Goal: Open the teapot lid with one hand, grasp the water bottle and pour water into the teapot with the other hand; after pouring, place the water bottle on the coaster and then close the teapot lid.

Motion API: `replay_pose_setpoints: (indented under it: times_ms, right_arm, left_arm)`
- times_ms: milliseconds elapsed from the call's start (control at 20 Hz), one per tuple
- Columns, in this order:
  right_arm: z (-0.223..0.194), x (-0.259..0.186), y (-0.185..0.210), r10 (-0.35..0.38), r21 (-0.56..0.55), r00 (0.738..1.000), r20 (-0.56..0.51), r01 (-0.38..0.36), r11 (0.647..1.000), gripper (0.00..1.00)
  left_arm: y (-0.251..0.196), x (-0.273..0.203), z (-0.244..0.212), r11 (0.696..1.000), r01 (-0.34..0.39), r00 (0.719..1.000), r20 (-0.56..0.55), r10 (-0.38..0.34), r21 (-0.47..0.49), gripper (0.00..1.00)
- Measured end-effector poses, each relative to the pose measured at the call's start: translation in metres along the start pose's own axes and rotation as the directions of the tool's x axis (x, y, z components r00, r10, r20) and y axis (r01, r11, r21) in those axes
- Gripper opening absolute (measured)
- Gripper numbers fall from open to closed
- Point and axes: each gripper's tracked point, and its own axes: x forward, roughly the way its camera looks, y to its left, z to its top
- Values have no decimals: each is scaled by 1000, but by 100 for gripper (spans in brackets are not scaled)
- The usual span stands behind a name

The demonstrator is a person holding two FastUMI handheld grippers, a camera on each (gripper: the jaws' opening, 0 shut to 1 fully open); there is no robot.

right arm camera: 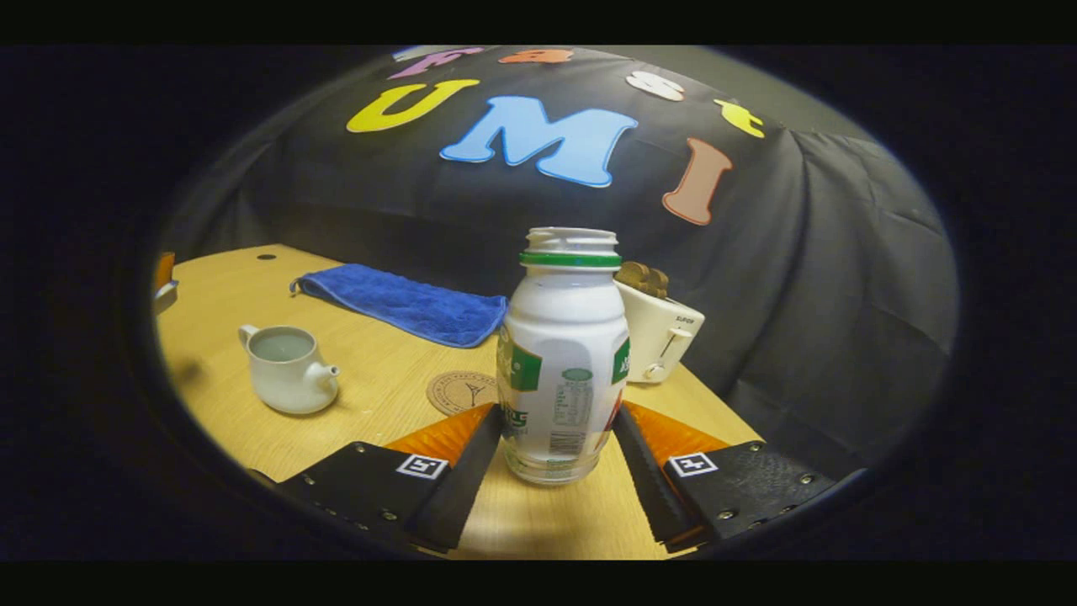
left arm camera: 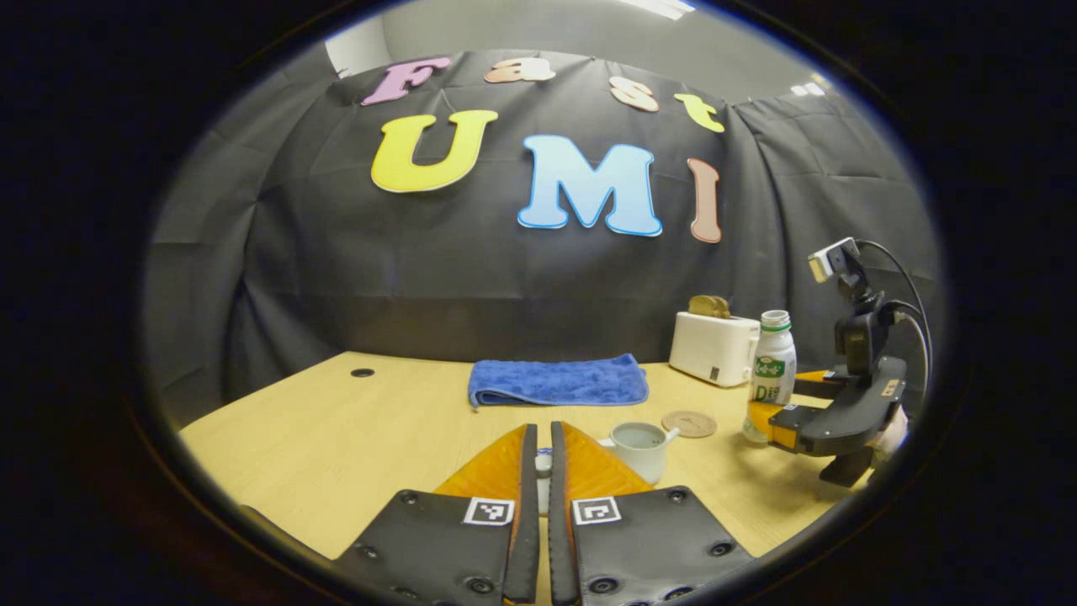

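The uncapped bottle (right arm camera: pixel 562 353) stands on the table (right arm camera: pixel 379 379) beside the coaster (right arm camera: pixel 461 391), the right gripper (right arm camera: pixel 557 438) clasping its lower body; smooth, light plastic likely calls for a firm mid-body hold. The left gripper (left arm camera: pixel 543 471) is clenched on a small white object, apparently the lid (left arm camera: pixel 543 463), above the open teapot (left arm camera: pixel 639 448).

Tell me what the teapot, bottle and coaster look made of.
Teapot: probably glazed ceramic, with a smooth pale surface and soft sheen. Bottle: likely white plastic, with a threaded open neck, a green ring and a clear base. Coaster: maybe cork or wood, a flat matte brown disc.
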Motion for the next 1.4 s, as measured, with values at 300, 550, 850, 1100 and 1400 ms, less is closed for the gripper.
replay_pose_setpoints:
  times_ms: [300,550,850,1100,1400]
  right_arm:
    - [18,-4,-1,-95,-249,994,59,107,963,80]
    - [33,-6,10,-111,-400,986,124,152,904,81]
    - [39,-6,29,-108,-560,981,163,182,808,81]
    - [36,-4,40,-106,-672,979,175,198,714,81]
    - [34,1,41,-104,-784,978,178,205,586,81]
  left_arm:
    - [17,-1,3,1000,-21,1000,5,21,-12,15]
    - [32,-4,8,999,-44,999,8,44,-17,15]
    - [43,-9,13,998,-61,998,19,62,-24,15]
    - [55,-13,20,996,-79,996,32,80,-36,15]
    - [67,-15,23,994,-96,994,37,98,-50,15]
